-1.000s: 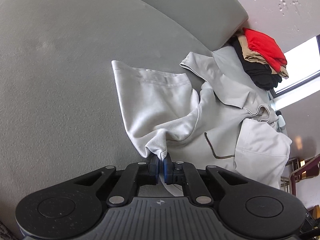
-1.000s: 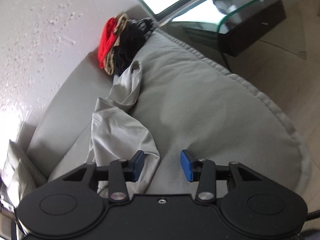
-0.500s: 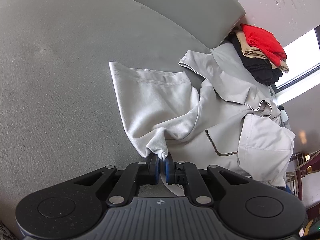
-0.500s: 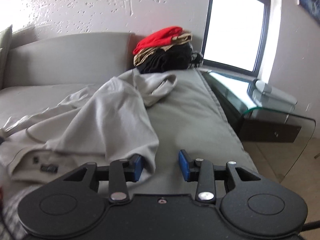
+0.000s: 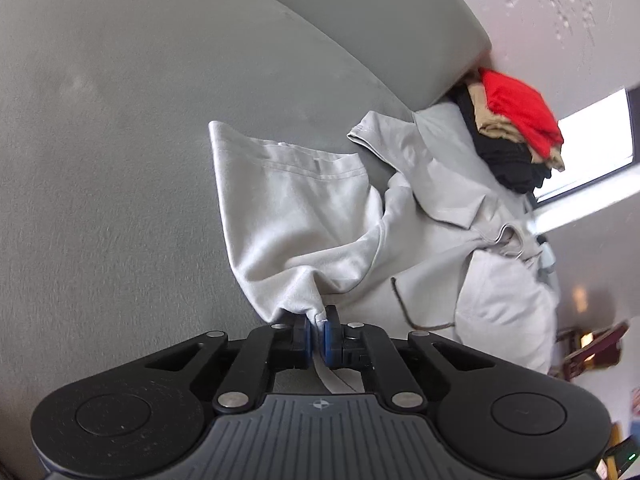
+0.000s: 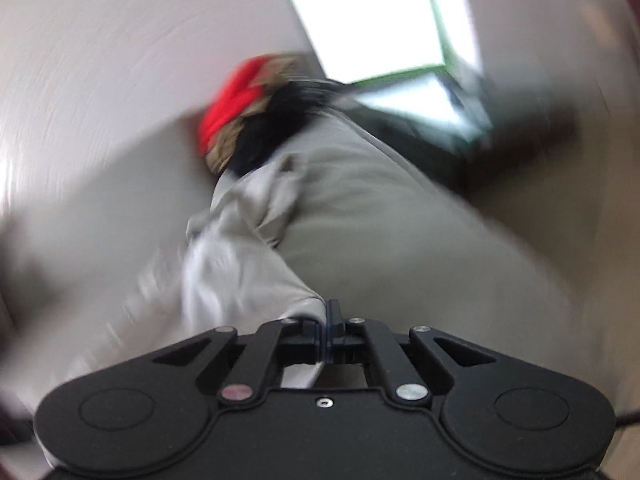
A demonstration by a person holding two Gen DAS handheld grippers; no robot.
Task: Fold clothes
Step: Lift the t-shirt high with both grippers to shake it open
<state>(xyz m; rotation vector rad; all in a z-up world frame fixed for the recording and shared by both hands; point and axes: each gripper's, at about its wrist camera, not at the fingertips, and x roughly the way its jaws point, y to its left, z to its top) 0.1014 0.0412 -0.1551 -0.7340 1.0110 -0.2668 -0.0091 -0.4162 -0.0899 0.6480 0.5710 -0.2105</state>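
- The left gripper [image 5: 316,326] has its jaws closed on a bunched corner of the light grey garment [image 5: 304,216], and the cloth rises in a small peak from the pinch. Holding a corner this way lets that end be lifted or pulled taut.
- The right gripper [image 6: 324,322] has its jaws pressed together on another edge of the same garment [image 6: 240,276], with a strip of fabric showing below the pads. That view is smeared by motion, so which part of the garment it holds cannot be told.
- The garment lies rumpled across the seat of the grey sofa [image 5: 120,160], running toward the end where the backrest stops. A hemmed panel is spread flat toward the backrest, and a dark drawcord [image 5: 404,304] trails over the middle.
- A pile of clothes [image 5: 516,120], red on top over tan and black, sits at the far end of the sofa, touching the garment. It probably stands there to keep the seat free for folding.
- With two edges gripped, the likely step is spreading the garment out before the first fold.
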